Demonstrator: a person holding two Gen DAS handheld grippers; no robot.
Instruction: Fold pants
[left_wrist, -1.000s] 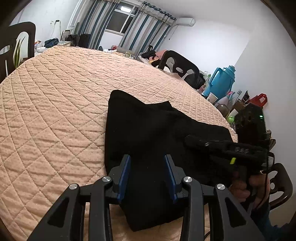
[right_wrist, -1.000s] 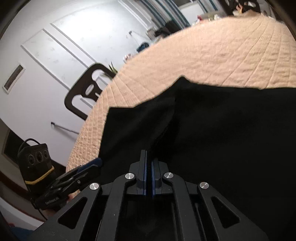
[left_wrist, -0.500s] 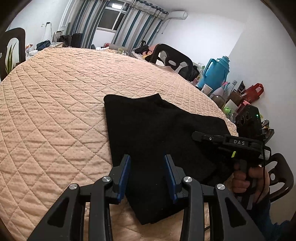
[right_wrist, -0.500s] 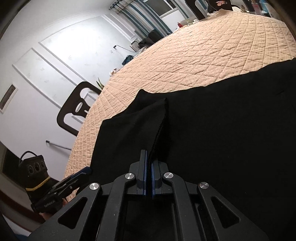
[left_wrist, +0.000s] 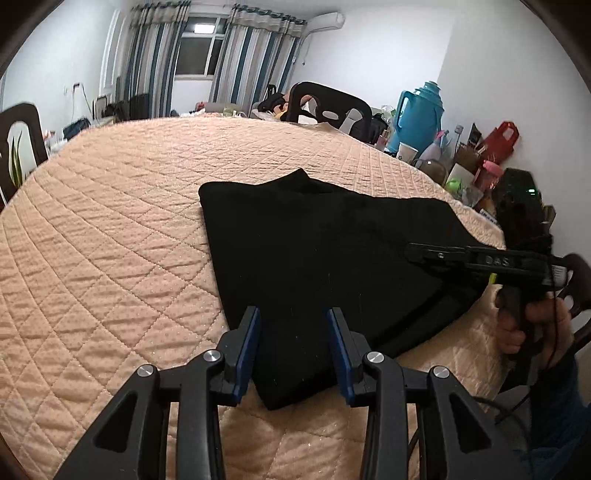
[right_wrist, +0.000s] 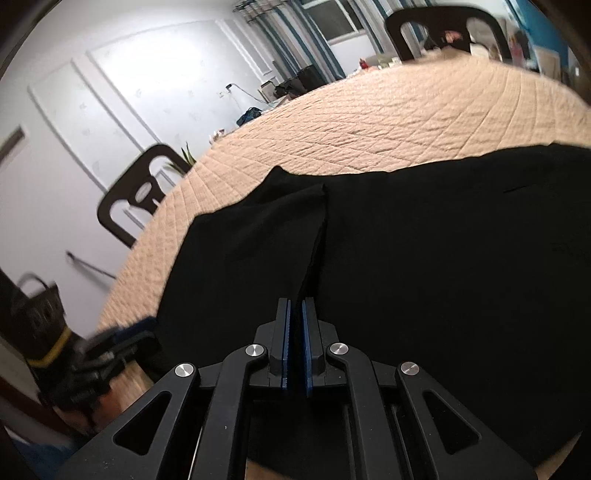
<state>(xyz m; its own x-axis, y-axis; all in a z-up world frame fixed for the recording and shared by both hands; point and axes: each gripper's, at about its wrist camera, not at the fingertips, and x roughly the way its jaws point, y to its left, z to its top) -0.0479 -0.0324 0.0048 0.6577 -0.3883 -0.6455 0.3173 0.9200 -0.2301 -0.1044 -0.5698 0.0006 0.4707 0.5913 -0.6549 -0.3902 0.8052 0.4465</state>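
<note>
Black pants (left_wrist: 317, 251) lie folded flat on the peach quilted bed (left_wrist: 110, 229). My left gripper (left_wrist: 295, 332) hovers open over their near corner, its blue pads apart with nothing pinched. At the pants' right edge, a hand holds my right gripper (left_wrist: 410, 253). In the right wrist view the pants (right_wrist: 424, 240) fill the frame. A raised crease of the cloth runs into my right gripper (right_wrist: 296, 314). Its jaws are opening, with a narrow gap between the pads and the crease between them. The left gripper (right_wrist: 110, 339) is a blur at lower left.
A black chair (left_wrist: 328, 110) stands behind the bed, another (left_wrist: 18, 140) at the left. A blue thermos (left_wrist: 421, 114), cups and bottles crowd a side table on the right. A black device (left_wrist: 521, 210) sits near the bed's right edge. A white door (right_wrist: 92, 122) lies beyond.
The pants' far edge has settled flat on the bed. Both grippers have drawn back toward the near edge. The right gripper's pads, pressed together before, now show a narrow gap.
</note>
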